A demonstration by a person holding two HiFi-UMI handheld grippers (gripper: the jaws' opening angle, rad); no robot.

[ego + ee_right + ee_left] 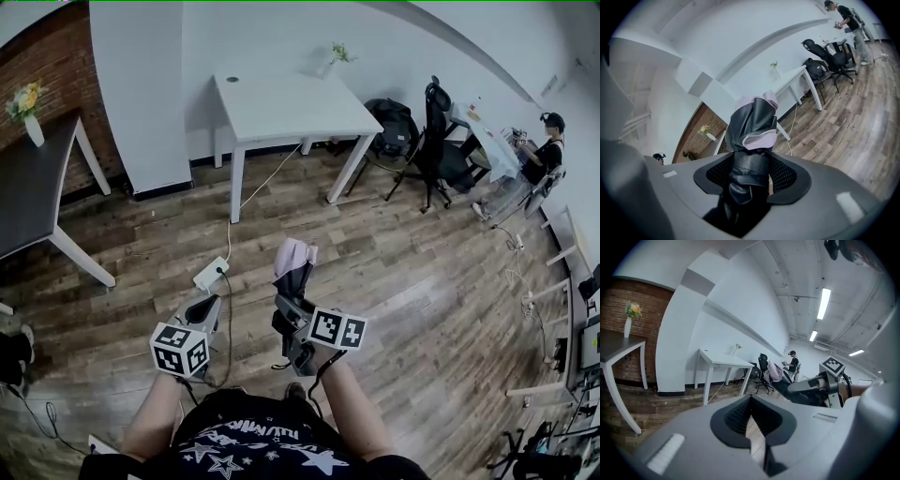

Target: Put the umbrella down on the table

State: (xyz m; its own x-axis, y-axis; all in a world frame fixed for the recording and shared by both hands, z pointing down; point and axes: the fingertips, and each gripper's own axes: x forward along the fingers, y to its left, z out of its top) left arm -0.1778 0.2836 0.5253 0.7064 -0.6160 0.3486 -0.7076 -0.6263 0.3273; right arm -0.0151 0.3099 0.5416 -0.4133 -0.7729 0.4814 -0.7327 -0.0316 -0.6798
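Grips folded black-and-lilac fabric umbrella (752,124) in right tool (751,171), long axis toward white rectangular counter (281,103) at 12 o'clock, well apart; left tool (751,401) closed.

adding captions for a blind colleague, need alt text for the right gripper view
The right gripper is clamped on a folded black and pale pink umbrella that sticks up past its jaws. Beyond it, a white table stands on a wood floor, with office chairs and a person farther off.
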